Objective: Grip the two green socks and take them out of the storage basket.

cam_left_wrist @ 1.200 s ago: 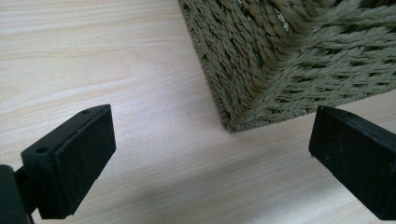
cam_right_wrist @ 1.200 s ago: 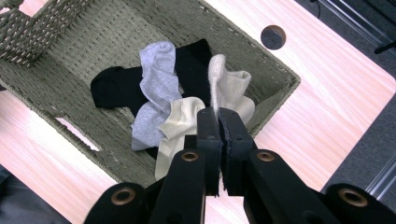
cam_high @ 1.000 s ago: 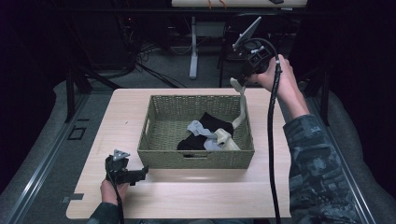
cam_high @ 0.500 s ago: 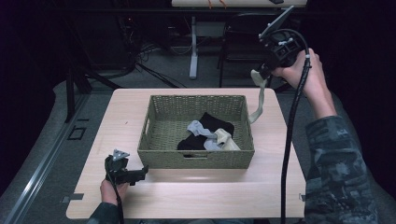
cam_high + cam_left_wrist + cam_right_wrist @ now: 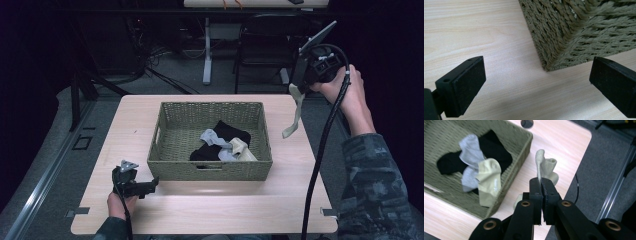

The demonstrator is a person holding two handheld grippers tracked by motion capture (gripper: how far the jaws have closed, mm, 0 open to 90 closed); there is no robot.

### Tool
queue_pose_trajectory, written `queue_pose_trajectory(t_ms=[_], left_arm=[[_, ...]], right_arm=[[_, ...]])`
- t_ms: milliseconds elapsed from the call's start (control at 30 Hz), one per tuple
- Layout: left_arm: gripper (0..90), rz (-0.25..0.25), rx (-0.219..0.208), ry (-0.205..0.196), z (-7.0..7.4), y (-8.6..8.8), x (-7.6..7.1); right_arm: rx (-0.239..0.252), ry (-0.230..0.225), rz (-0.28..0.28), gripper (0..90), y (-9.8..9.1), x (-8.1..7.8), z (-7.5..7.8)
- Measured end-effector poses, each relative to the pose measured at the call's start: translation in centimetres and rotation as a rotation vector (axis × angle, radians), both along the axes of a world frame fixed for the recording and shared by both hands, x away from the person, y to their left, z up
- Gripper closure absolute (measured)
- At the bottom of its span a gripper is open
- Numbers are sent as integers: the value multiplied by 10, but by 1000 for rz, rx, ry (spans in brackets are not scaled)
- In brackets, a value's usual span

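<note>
Right gripper (image 5: 299,90) is clamping the beige sock (image 5: 294,116) and has been carrying it rightward, now dangling past the wicker basket (image 5: 210,170) over the table's right edge, so it's out. Left gripper (image 5: 150,186) is resting open-jawed by the basket's corner.

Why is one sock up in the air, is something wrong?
Nothing is broken or spilled. The right tongs are shut on a beige sock, which dangles over the table's right edge, outside the basket. The other socks lie jumbled in the basket. The left tongs sit open by its corner.
</note>
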State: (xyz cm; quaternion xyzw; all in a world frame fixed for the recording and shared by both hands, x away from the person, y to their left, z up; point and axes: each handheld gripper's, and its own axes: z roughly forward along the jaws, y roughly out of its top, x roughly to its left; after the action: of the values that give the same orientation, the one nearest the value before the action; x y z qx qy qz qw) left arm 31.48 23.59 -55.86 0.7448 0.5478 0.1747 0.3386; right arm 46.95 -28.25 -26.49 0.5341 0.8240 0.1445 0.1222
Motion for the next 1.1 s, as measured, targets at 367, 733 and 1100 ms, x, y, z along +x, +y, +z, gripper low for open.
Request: queue_pose_trajectory(t_ms=[367,733,1100], left_arm=[[4,0,0,-1,0,0,0],[4,-3,1,0,0,0,0],[3,-5,0,-2,0,0,0]], right_arm=[[-1,84,-25,881,-12,12,-84],[29,139,-54,881,-21,15,-161],[54,186,-58,878,-22,14,-212]])
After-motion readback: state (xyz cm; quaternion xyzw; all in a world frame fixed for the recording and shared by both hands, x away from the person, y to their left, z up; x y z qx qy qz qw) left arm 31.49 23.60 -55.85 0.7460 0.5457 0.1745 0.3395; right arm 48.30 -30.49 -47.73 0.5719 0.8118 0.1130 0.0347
